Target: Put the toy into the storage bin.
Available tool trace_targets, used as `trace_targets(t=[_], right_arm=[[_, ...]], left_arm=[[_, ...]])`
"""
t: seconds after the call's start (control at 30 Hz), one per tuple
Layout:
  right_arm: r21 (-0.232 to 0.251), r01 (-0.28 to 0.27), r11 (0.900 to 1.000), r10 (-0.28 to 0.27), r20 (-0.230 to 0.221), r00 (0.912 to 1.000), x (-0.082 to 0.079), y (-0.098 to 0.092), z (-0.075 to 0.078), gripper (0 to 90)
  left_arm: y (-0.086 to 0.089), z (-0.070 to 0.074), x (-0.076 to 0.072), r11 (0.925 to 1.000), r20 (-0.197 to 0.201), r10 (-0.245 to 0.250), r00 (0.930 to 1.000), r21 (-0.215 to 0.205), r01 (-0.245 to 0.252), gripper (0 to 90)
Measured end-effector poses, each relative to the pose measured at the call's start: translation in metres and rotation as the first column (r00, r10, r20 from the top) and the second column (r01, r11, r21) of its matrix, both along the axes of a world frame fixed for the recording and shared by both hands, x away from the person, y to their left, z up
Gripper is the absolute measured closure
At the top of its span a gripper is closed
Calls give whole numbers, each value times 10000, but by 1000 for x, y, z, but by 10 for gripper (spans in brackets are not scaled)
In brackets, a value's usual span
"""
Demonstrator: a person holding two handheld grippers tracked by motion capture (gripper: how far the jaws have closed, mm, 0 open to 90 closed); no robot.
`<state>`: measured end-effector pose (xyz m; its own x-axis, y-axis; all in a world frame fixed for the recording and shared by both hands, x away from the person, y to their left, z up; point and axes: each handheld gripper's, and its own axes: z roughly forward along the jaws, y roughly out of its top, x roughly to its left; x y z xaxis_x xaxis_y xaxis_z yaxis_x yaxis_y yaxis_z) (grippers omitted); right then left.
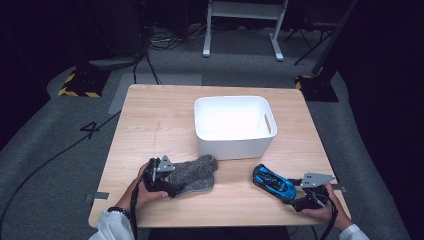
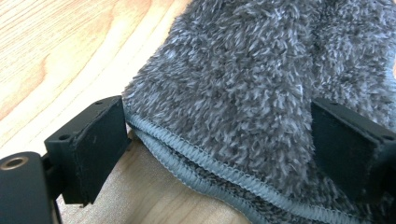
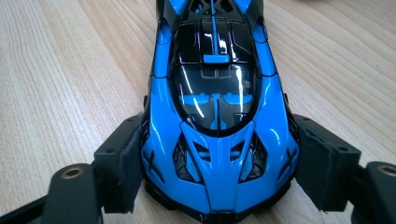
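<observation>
Claws first: our left claw has its two black jaws on either side of the fuzzy grey sock, right at the stitched edge. The pads touch the fluff, so we think it is grasping the sock, though the fuzz hides how hard it squeezes. Our right claw has the blue toy car snug between its jaws, pads against both sides, so it is holding the car.

We judge that we are at the grab step, with both things lying on the wooden table. Next we must lift them and carry them forward to the white bin beyond both claws.

Our sock is soft, floppy and shaggy. Our car is hard, smooth and shiny, so it may slip.
</observation>
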<state>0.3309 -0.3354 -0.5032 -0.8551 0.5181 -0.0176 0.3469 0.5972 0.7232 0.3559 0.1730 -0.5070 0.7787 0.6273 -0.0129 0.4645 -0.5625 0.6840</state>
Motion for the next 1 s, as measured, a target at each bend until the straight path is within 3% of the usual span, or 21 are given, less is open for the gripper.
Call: trace_targets(t=[0.13,0.33,0.57,1.0], right_arm=[[-192,-60,9998,63,188,9998,-1,2,2,264],[-20,-104,9999,105,575,9983,-1,10,13,266],[-135,-318,9994,327,686,9971,-2,20,20,266],[1113,-49,9938,-64,1008,9949,-9,-5,35,267]], left_arm=[[0,0,0,10000,-8,-3,10000,-8,3,88],[0,0,0,10000,-4,-4,10000,2,4,89],[0,0,0,10000,-3,-2,10000,-1,2,88],[0,0,0,10000,-9,-3,10000,-8,3,88]])
